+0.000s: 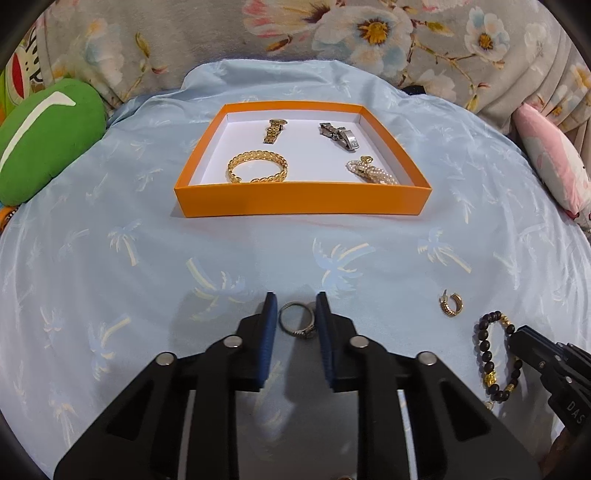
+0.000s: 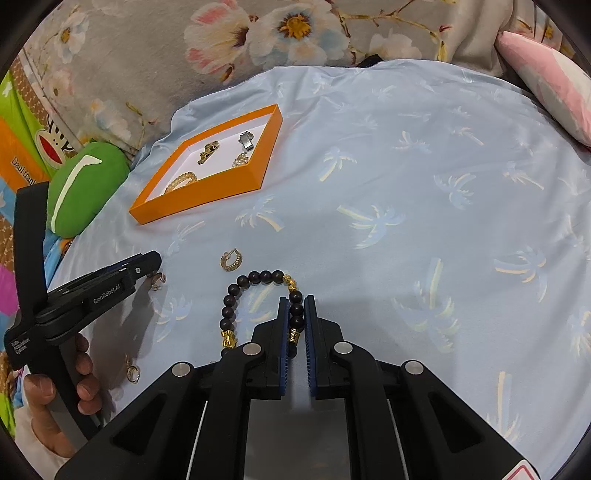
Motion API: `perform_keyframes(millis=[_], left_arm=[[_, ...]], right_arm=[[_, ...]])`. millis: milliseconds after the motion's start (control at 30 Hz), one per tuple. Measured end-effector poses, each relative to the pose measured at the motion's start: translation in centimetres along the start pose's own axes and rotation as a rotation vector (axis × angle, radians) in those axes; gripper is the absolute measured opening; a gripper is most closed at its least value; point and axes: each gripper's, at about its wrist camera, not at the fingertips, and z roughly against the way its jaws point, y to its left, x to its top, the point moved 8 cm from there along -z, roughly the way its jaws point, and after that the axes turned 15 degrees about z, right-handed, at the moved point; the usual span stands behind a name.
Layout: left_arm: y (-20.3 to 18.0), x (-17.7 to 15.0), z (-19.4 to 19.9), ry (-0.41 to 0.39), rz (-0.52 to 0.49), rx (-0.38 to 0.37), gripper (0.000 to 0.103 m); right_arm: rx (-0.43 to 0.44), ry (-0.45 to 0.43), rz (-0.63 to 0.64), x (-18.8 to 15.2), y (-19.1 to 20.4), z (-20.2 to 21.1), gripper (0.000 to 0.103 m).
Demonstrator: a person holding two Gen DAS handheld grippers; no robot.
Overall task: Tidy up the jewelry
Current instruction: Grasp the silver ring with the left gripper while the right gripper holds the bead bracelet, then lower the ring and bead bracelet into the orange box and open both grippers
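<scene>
An orange tray (image 1: 303, 201) (image 2: 195, 201) sits on the pale blue cloth and holds a gold watch (image 1: 274, 130), a silver watch (image 1: 340, 136), a gold chain bangle (image 1: 257, 167) and a pearl bracelet (image 1: 371, 171). My left gripper (image 1: 296, 301) (image 2: 149, 264) has its jaws around a silver ring (image 1: 297, 319) that lies on the cloth; the pads look to touch its sides. My right gripper (image 2: 296, 304) (image 1: 521, 334) is shut on a dark bead bracelet (image 2: 258, 278) (image 1: 485, 354) with gold beads. A gold hoop earring (image 1: 451, 303) (image 2: 232, 260) lies beside it.
A green cushion (image 1: 44, 136) lies left of the tray and a pink pillow (image 1: 557, 162) at the right edge. A floral blanket (image 1: 332, 33) bounds the far side. Another small gold earring (image 2: 133, 373) lies near the hand that holds the left gripper.
</scene>
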Motion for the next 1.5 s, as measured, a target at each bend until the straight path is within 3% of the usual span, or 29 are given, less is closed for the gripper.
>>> perform_keyframes(millis=[567,800,1100,1333,1500], left_arm=[[0.9,-0.5,2.7,-0.028,0.048,-0.045,0.019],[1.6,1.1,5.1,-0.056,0.058,-0.063,0.019],[0.7,8.2,4.8,-0.131,0.020,-0.055,0.019],[-0.9,15.1,0.8,-0.163,0.004,-0.050,0.019],[-1.2,18.0,-4.0,-0.135,0.010,-0.032,0.019]], right_arm=[[0.033,-0.068,0.025,1.1,1.3,1.4,0.007],[0.065,-0.136,0.077,4.7,3.1,3.3,0.007],[0.106,-0.198,0.196,13.8,6.4,1.8,0.007],[0.137,-0.166,0.219,19.7,7.5,-4.9,0.008],[0.161,-0.116,0.208,21.2,7.6,-9.9,0.008]])
